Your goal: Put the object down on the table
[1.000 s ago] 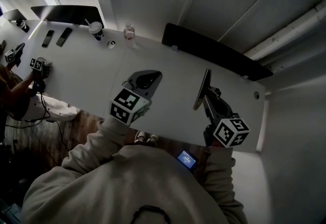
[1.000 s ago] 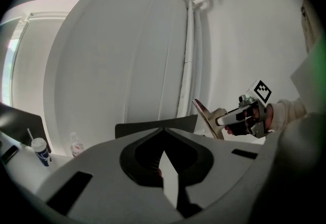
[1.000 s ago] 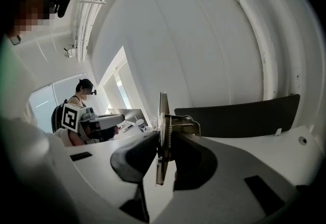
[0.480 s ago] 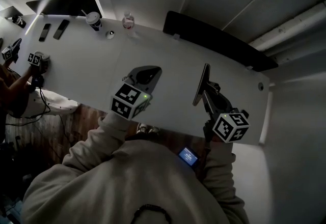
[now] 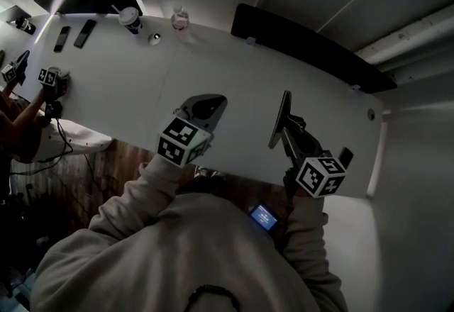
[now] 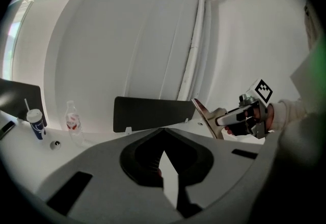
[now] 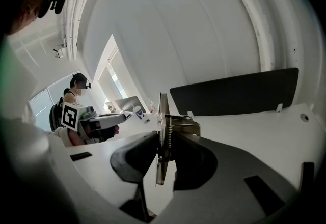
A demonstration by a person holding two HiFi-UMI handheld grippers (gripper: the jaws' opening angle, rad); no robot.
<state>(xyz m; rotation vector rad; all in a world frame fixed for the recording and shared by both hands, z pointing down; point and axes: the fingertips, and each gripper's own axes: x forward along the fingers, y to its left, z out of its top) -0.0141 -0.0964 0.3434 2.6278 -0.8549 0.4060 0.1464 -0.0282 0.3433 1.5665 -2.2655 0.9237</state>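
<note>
**Metal plate on edge in the right gripper's pinch**

Right gripper (image 7: 164, 154) is pinching a thin metal plate (image 7: 162, 116), its jaws pressing on both faces. The plate is standing on edge. Its long axis is running forward and upward from the jaws, away from the hand, so its far end is rising above the jaw tips. A spring clip (image 7: 182, 123) is sitting on the face turned away from the left gripper (image 5: 206, 106). The plate is hanging just ahead of the right gripper, over the near part of the white table (image 5: 142, 84).

The right gripper view is showing the plate edge-on, as a sliver, so its faces are hard to make out. Its lower end is disappearing between the jaws, and I cannot tell whether it is touching the table. The head view is dim and is giving only a dark blade.

The left gripper, well to the left of the right one, is keeping its jaws pressed together at the tips with nothing between them. Both grippers are pointing forward and somewhat down over the table, side by side, with pale sleeves (image 5: 142, 211) reaching out behind them.
</note>
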